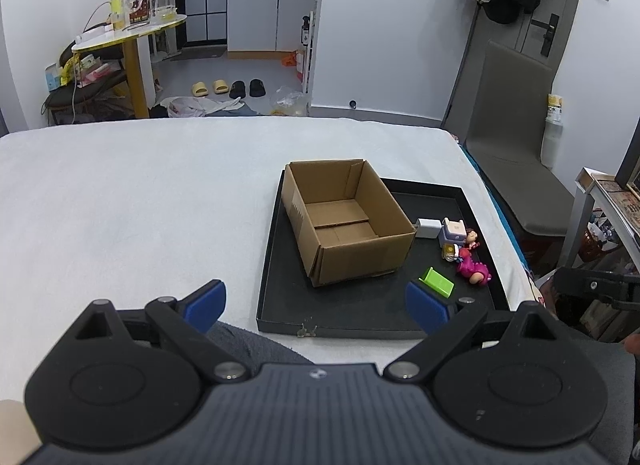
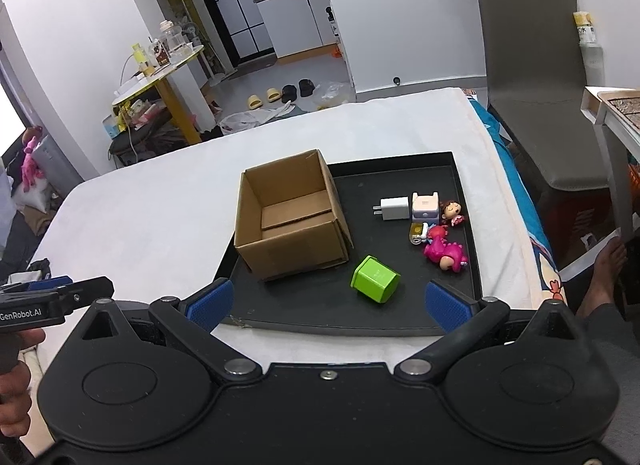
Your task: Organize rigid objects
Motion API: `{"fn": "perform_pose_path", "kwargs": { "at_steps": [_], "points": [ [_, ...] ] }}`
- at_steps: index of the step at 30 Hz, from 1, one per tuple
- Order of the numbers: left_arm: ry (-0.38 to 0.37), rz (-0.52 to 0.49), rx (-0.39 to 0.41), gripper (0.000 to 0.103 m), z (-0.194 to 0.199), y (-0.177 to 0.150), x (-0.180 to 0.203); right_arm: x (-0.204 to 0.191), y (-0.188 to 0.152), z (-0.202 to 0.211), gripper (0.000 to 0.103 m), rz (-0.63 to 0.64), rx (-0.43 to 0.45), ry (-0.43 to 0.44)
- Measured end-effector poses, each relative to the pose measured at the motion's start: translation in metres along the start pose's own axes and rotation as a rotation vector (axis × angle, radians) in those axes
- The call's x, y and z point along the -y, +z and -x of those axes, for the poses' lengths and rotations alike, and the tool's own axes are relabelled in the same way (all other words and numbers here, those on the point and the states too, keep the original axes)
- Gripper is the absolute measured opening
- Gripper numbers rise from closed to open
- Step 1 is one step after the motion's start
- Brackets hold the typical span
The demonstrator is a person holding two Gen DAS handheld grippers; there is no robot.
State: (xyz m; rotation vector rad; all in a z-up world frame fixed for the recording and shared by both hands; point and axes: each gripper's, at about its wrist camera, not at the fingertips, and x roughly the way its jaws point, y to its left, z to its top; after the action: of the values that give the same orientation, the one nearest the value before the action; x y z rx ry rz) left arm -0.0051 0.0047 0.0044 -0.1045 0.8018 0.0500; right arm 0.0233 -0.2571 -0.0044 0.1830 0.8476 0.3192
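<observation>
An empty open cardboard box (image 1: 344, 221) (image 2: 288, 221) stands on the left part of a black tray (image 1: 360, 313) (image 2: 320, 317) on a white-covered bed. To its right lie a green block (image 1: 437, 282) (image 2: 375, 279), a white charger (image 1: 427, 228) (image 2: 394, 209), a small pale cube toy (image 1: 452, 231) (image 2: 425, 207), a doll figure (image 2: 453, 212) and a pink dinosaur toy (image 1: 474, 268) (image 2: 446, 253). My left gripper (image 1: 316, 305) is open and empty, held near the tray's front edge. My right gripper (image 2: 328, 305) is open and empty, just short of the green block.
The white bed cover (image 1: 140, 205) stretches left of the tray. A grey chair (image 2: 528, 77) stands right of the bed. A yellow-legged side table (image 1: 132, 37) with bottles and slippers on the floor are beyond the bed. The other hand-held gripper (image 2: 48, 297) shows at the left.
</observation>
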Motion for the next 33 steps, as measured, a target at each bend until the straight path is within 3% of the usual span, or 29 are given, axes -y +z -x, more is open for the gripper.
{"fn": "perform_pose_path", "kwargs": {
  "at_steps": [15, 33],
  "points": [
    [-0.013, 0.022, -0.048, 0.096, -0.038, 0.011, -0.002, 0.006, 0.005, -0.032, 0.103, 0.007, -0.051, -0.025],
    [-0.008, 0.14, -0.092, 0.095, -0.104, 0.039, -0.017, 0.028, 0.027, -0.083, 0.102, 0.039, -0.083, -0.063]
  ]
}}
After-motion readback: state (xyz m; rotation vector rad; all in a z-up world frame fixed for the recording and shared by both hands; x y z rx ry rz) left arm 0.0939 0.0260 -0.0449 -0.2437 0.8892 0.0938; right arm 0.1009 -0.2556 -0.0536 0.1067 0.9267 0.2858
